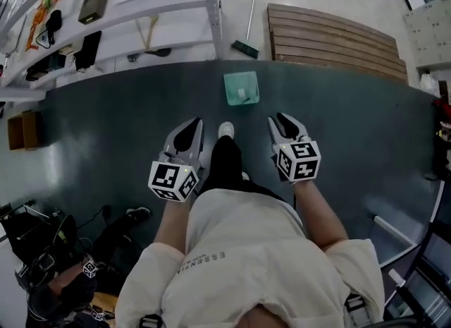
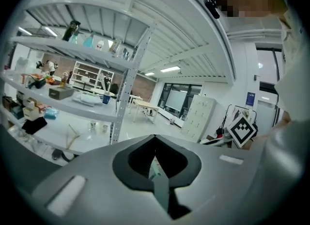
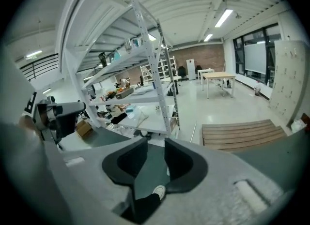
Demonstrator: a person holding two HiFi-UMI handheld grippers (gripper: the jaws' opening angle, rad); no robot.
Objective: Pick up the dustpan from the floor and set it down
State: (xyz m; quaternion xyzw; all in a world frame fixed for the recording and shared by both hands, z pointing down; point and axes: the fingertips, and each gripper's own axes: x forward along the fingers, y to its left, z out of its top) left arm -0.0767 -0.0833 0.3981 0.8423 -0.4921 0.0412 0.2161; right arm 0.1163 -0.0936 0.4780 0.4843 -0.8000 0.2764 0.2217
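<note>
The dustpan (image 1: 241,88) lies on the floor (image 1: 106,122) ahead, and the empty, part-open right gripper (image 1: 281,122) (left gripper (image 1: 189,135) closed, also empty) could shove it away if that gap proves too narrow.

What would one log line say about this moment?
dustpan: on floor, untouched | left gripper: shut, empty | right gripper: open, empty

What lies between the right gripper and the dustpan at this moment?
Only bare dark floor, as the head view shows. The dustpan lies ahead of the right gripper, whose jaws stand apart and empty. The person's white shoe is off to one side.
</note>
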